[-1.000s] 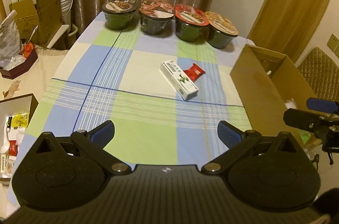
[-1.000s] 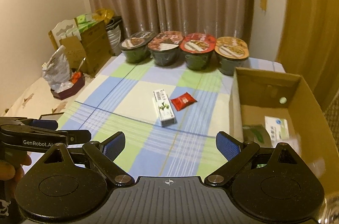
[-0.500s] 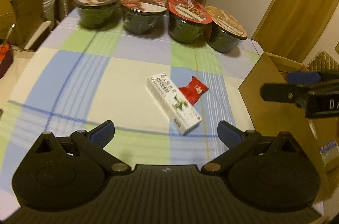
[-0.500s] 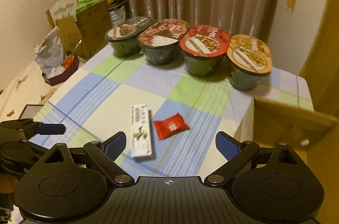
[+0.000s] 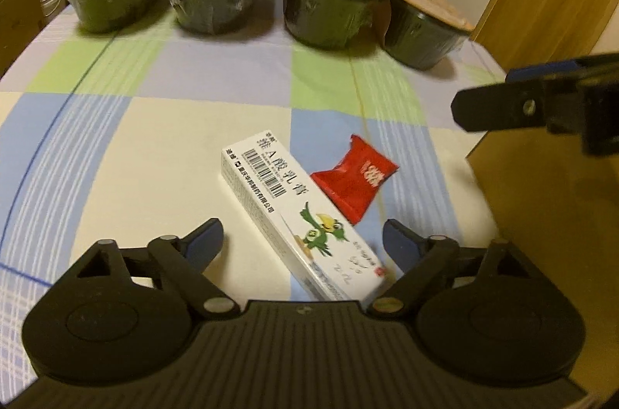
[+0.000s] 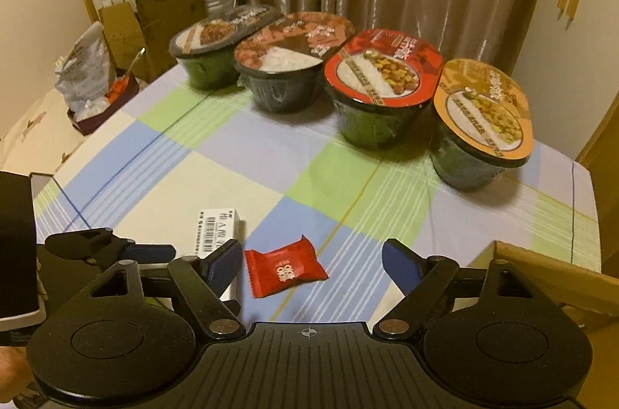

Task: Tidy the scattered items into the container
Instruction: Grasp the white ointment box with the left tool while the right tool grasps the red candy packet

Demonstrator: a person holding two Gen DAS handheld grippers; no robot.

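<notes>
One table under a checked blue, green and cream cloth (image 5: 162,138) filled both views. One brown cardboard box (image 5: 549,215) stood at the right edge of the left wrist view, and only its corner (image 6: 541,277) showed at the lower right of the right wrist view.

Four dark green plastic meal bowls with printed lids sat in a row across the top of the frame. From left they were the black-lidded bowl (image 6: 216,53), the dark red and white lidded bowl (image 6: 290,61), the bright red lidded bowl (image 6: 383,88) and the orange-lidded bowl (image 6: 479,130).

Two tongs were in play. The left gripper (image 5: 301,242) was spread wide, empty, low over the cloth, and the near end of the box lay between its blue pads. The right gripper (image 6: 311,266) was also spread wide and empty, and the sachet lay between its pads.

Two loose items were left on the cloth, both at centre frame. One was a long white cardboard box with a barcode and a green bird (image 5: 294,215). Just beside it, to its right, lay one small red foil sachet (image 6: 284,270), near the cardboard box but outside it.
</notes>
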